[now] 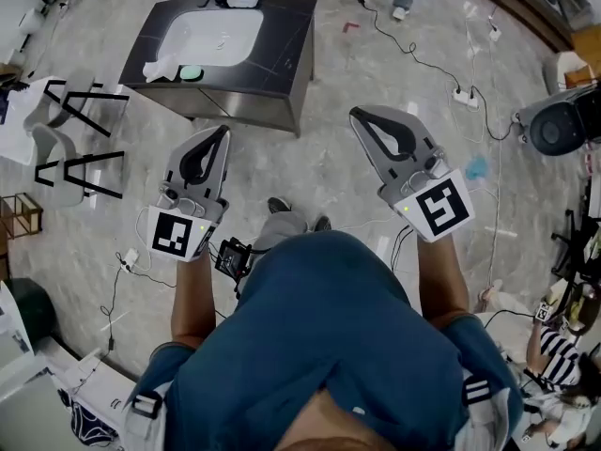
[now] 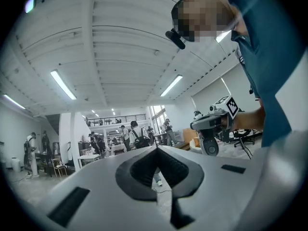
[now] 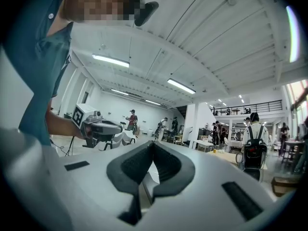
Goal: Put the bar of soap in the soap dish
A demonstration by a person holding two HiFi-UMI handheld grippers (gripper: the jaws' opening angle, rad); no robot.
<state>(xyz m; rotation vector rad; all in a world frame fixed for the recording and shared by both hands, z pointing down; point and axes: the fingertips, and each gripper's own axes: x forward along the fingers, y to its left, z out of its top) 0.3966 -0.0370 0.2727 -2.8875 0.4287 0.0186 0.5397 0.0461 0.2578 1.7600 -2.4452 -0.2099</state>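
Both tools held level out front, well short of the table (image 1: 282, 50); likely a carry posture for walking up to it. State: left tool (image 1: 223, 132) jaws together, nothing between; right tool (image 1: 359, 114) jaws together, empty. The soap cannot be surely picked out at this range: pale green item (image 1: 191, 72) on the table's near rim by the basin (image 1: 211, 36), white item (image 1: 243, 0) by the tap. Both lie ahead and left of the tools, well apart

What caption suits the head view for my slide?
A person holds the left gripper and right gripper, both shut and empty, before a dark counter with a white sink.
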